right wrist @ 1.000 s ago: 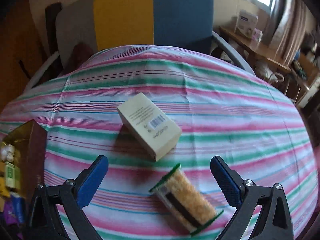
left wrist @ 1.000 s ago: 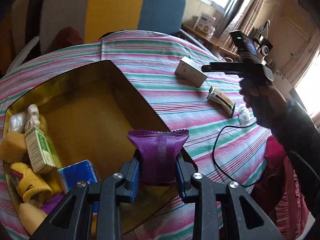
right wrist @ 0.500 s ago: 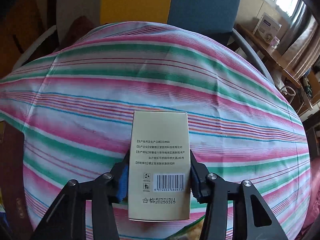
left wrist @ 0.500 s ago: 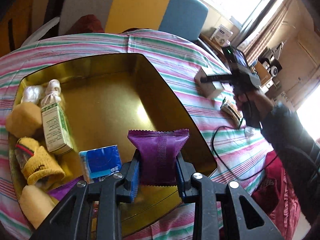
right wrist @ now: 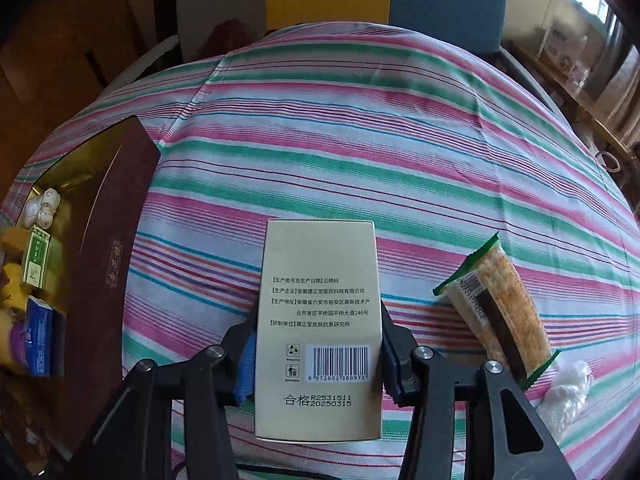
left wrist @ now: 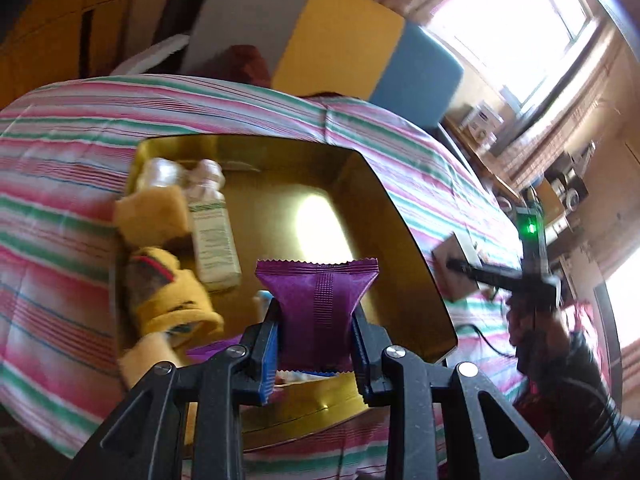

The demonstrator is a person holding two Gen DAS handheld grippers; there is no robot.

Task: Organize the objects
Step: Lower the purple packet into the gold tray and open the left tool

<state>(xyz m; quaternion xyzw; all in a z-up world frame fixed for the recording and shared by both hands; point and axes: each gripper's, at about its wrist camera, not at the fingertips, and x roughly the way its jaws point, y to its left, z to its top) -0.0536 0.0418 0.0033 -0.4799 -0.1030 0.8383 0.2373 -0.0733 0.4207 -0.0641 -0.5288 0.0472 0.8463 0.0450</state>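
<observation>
Left gripper (left wrist: 314, 340) clamping purple packet (left wrist: 318, 300) over gold tin (left wrist: 404, 240), right gripper (right wrist: 316, 356) gripping beige box (right wrist: 320, 320) lower centre.

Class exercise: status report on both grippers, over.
Left gripper shut on purple packet, over gold tin. Right gripper shut on beige box. Nothing blocking.

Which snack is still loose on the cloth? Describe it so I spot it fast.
On the striped tablecloth, look just right of the beige carton in the right gripper. There lies a snack bar: clear wrapper, green ends, a dark band, unlike the plain carton.
</observation>
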